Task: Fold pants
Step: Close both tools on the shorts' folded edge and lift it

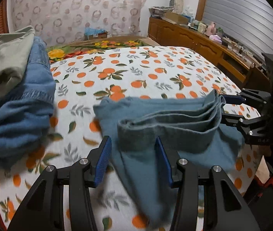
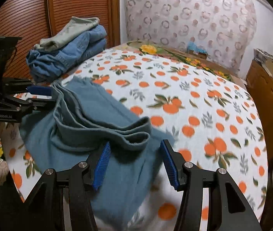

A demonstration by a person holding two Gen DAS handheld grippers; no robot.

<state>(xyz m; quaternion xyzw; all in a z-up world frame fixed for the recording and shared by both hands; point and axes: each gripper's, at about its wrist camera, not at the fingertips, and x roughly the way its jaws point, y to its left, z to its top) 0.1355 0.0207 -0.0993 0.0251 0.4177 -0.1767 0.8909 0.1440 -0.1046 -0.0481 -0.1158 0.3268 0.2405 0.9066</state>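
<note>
The grey-blue pants (image 1: 175, 127) lie partly folded on the orange-print bedspread, with several layered hem edges stacked on top; they also show in the right wrist view (image 2: 90, 119). My left gripper (image 1: 133, 161) is open, its blue pads (image 1: 103, 159) on either side of the near left end of the fold. My right gripper (image 2: 136, 165) is open around the other end of the fold. Each gripper shows in the other's view, the right one (image 1: 226, 107) and the left one (image 2: 45, 96), both at the cloth's edge.
A pile of folded clothes, blue jeans (image 1: 20, 104) under a pale green garment (image 1: 7, 61), sits at the bed's left (image 2: 67, 48) by the wooden wardrobe (image 2: 30, 15). A wooden sideboard (image 1: 204, 40) with clutter runs along the right. The orange-print bedspread (image 1: 136, 71) stretches beyond the pants.
</note>
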